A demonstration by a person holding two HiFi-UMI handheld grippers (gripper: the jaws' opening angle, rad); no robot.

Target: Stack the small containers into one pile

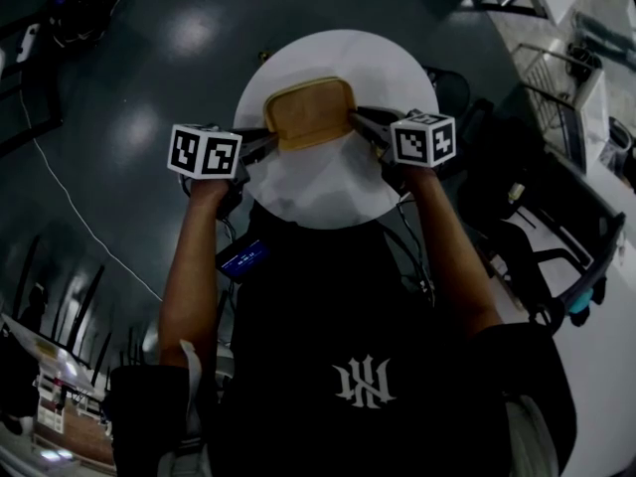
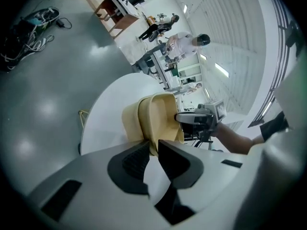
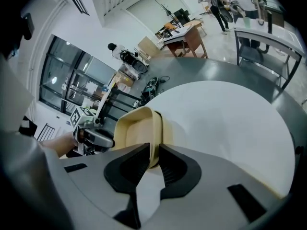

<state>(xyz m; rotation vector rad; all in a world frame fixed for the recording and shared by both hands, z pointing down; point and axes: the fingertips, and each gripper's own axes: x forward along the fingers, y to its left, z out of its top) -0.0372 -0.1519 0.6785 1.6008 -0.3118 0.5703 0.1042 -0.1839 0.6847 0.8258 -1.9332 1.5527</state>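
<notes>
Gripping a tan container [image 1: 308, 112] from both ends, two hand-held grippers meet over the far half of a round white counter [image 1: 328, 197]. The left hand-held gripper [image 2: 153, 145] is clenched on one rim, and the right hand-held gripper [image 3: 156, 150] is clenched on the opposite rim. The container faces open side up. Whether it touches the counter cannot be told.
</notes>
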